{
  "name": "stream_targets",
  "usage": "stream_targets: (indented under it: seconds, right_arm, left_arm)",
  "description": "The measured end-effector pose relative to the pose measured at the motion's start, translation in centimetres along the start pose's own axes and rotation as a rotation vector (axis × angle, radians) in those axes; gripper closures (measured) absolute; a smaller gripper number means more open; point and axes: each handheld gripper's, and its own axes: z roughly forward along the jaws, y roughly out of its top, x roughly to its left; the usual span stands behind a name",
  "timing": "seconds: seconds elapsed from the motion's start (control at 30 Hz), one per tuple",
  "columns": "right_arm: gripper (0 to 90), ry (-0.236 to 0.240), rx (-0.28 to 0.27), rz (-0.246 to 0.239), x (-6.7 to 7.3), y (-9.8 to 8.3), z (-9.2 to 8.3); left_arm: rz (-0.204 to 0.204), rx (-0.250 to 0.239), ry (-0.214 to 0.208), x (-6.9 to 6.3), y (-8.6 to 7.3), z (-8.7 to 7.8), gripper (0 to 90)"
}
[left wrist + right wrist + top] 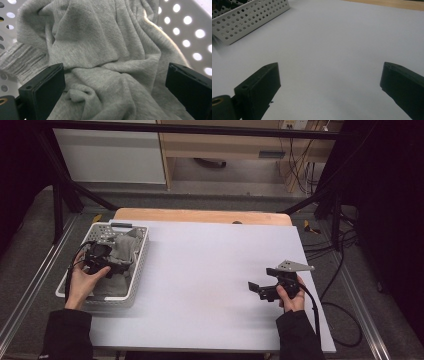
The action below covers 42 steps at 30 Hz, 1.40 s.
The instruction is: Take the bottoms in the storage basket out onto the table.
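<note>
A grey knitted garment [122, 251] lies crumpled in a white perforated basket [140, 254] at the table's left. My left gripper [109, 265] is inside the basket, just over the cloth. In the left gripper view its jaws stand wide apart, and the grey garment [105, 57] fills the gap between and beyond them; I cannot tell whether they touch it. My right gripper [258, 289] hovers over the right side of the white table [210, 265], open, with bare table [329, 57] between its jaws.
The basket's perforated wall [249, 20] shows at the upper left of the right gripper view. A wooden strip [200, 215] runs along the table's far edge. Black frame bars and cables [340, 270] flank the table. The white surface spreads wide between the two hands.
</note>
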Motion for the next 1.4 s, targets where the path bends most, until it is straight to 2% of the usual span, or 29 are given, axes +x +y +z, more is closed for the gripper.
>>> stream_targets:
  seconds: [0.27,0.57,1.13,1.4]
  right_arm:
    - [3.3,-0.002,-0.005,-0.005,-0.1,0.0,-0.1]
    - [3.3,-0.004,-0.002,-0.001,0.0,0.0,0.0]
    - [3.3,-0.004,-0.005,-0.005,0.0,0.0,-0.1]
    - [3.3,-0.003,-0.006,-0.004,0.0,0.0,-0.1]
  left_arm:
    - [0.009,0.011,0.007,0.1,-0.3,0.8,4.0]
    - [0.013,0.033,-0.006,0.0,-0.5,1.5,7.0]
    - [0.054,0.068,0.033,-0.2,-0.9,2.0,23.7]
    - [0.063,0.082,0.037,-0.2,-1.0,2.3,32.1]
